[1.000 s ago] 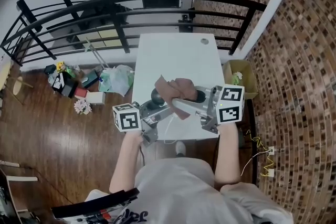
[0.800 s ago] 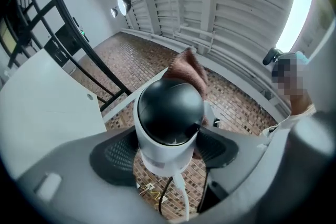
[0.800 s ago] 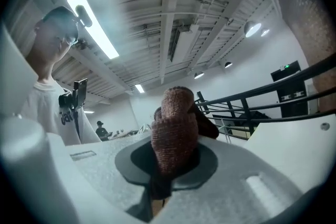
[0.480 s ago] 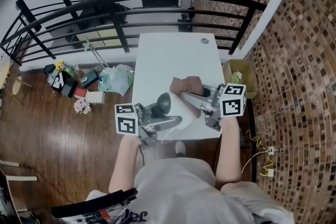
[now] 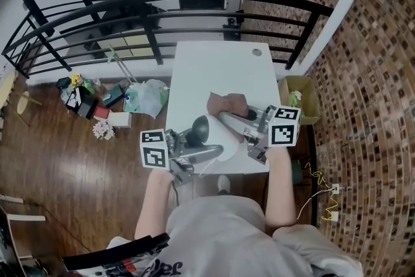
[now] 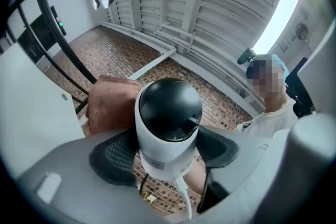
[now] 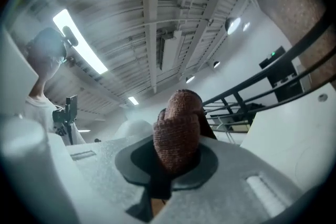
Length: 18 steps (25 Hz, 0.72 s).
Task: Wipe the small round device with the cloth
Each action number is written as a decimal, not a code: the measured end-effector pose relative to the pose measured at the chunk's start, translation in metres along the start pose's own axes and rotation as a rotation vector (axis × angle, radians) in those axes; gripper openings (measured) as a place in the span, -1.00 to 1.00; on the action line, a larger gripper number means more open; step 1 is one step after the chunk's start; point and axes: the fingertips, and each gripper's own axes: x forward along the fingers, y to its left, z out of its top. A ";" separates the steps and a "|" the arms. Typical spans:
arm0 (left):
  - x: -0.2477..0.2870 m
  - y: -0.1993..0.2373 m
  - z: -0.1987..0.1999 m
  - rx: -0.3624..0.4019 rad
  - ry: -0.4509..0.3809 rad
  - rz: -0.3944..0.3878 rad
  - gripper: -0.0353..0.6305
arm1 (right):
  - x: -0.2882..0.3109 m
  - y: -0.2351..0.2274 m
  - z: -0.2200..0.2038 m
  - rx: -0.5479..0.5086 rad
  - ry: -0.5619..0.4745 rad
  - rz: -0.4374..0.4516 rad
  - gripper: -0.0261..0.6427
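"Wiping finished already, you think?"

"I cannot say so. The small round device (image 6: 169, 123) is pinched at its white body between the jaws of my left gripper (image 6: 167, 150), raised over the near part of the table (image 5: 214, 68). The cloth (image 7: 177, 131) is bunched and squeezed in the jaws of my right gripper (image 7: 173, 161), just beside the black dome. I see no sure contact."

"So what is left?"

"To my judgement, the rubbing itself, on dome and body."
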 end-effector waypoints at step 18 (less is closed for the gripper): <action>-0.002 0.023 0.021 0.040 -0.112 0.096 0.21 | -0.012 0.038 0.028 -0.269 0.046 -0.089 -0.84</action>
